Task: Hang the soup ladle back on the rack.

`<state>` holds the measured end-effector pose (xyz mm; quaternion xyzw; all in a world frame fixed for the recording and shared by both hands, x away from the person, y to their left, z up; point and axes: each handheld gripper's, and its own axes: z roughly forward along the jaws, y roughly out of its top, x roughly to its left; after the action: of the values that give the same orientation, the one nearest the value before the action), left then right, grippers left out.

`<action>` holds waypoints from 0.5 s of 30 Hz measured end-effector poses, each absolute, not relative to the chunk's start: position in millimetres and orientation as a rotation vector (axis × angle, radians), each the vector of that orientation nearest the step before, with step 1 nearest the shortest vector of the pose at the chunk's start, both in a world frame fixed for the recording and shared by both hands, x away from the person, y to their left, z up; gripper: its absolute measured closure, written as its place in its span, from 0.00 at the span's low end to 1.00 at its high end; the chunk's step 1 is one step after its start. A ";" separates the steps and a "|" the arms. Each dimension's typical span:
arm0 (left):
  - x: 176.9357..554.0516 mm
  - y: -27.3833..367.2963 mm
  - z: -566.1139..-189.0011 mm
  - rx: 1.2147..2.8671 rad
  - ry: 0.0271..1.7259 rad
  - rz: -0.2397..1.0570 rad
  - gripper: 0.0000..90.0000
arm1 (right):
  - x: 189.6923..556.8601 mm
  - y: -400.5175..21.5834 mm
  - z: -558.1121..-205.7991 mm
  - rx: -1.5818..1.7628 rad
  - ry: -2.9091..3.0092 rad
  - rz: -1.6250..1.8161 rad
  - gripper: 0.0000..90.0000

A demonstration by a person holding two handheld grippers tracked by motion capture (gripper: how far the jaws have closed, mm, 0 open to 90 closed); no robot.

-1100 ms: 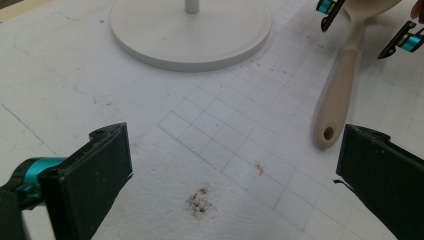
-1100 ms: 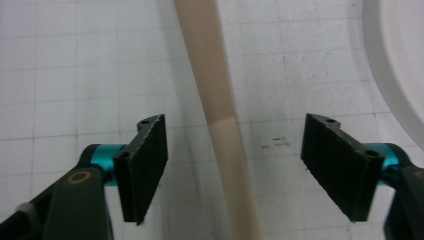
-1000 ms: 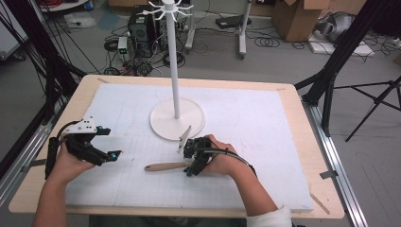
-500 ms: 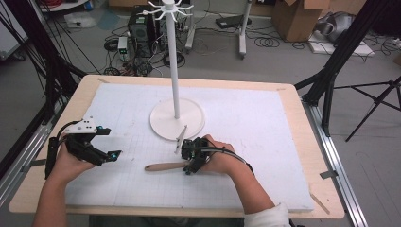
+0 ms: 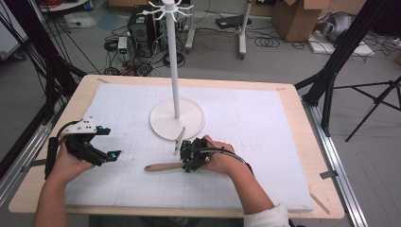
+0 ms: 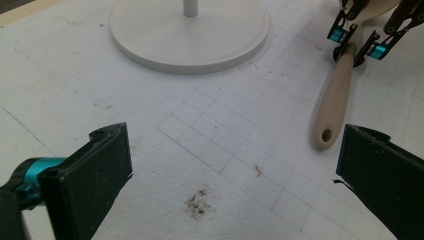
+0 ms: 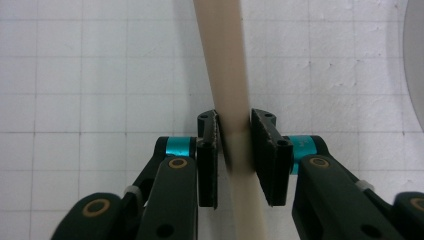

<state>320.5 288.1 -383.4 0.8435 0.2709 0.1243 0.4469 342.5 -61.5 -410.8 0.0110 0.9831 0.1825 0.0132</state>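
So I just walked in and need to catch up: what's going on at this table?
A person works two hand-held grippers over a white gridded mat. The right gripper has just been closing its jaws and now clamps the handle of a wooden utensil lying flat on the mat, in front of the round base of a white hook stand. The left gripper waits off to the side, jaws wide open and holding nothing.

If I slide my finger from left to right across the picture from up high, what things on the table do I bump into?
Left gripper → wooden handle → right gripper, shut on that handle → the person's right hand. The white stand's base sits farther back, over the handle and right gripper, so it has no clear place in the order.
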 end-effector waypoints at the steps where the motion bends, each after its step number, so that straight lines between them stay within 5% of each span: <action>1: 320.4 288.2 -383.5 2.086 0.671 0.307 0.02 | 341.9 -61.4 -410.7 0.023 3.057 0.567 0.82; 15: 320.5 289.4 -383.6 2.083 0.674 0.305 0.02 | 343.7 -76.4 -393.9 0.095 3.010 0.674 0.85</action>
<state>320.5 289.4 -383.6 0.8420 0.2725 0.1231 0.4489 343.7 -76.4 -393.9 0.0309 0.9750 0.2185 0.0277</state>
